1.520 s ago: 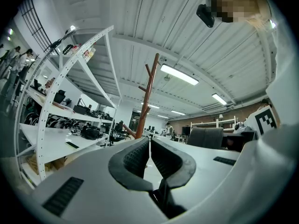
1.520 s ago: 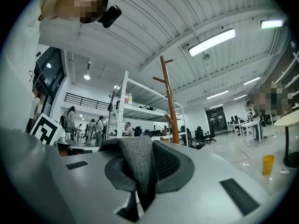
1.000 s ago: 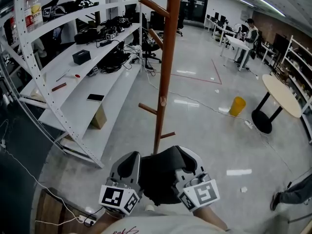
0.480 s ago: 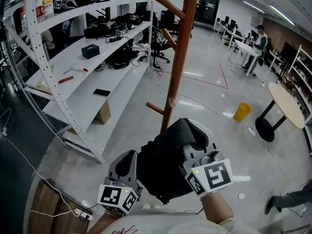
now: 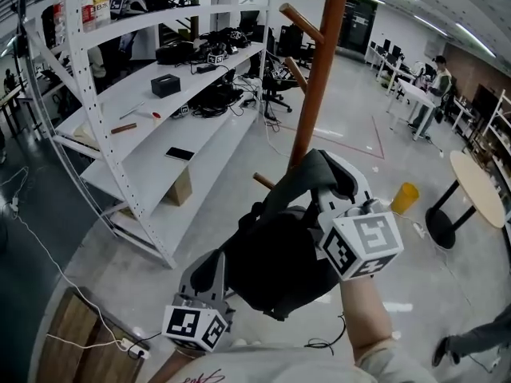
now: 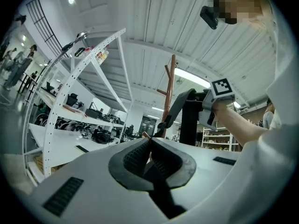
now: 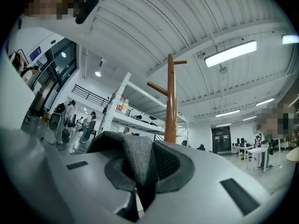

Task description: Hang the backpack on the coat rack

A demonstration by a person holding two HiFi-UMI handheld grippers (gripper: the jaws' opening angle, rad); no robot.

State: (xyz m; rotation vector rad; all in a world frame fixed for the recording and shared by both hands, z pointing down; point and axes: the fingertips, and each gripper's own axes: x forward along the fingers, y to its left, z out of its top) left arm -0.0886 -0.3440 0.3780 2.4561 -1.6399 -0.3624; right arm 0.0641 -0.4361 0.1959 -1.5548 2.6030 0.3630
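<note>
- Shelving unit [image 5: 148, 154], white, cluttered: seen left of coat rack.
- Coat rack [image 5: 318, 78], brown wood, upright, pegs angled upward: seen just behind backpack.
- Backpack [image 5: 275, 266], black: held in air before rack pole, between both grippers.
- Right gripper [image 5: 326, 172]: held higher, jaws pinched on backpack's grey strap [image 7: 138, 155].
- Left gripper [image 5: 209, 266]: held lower, jaws pressed together on backpack's black fabric.

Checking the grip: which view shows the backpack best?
Head view: the backpack shows nearly whole, a dark bulk. Right gripper view shows only its grey strap, pinched; left gripper view shows that strap lifted, little body.
</note>
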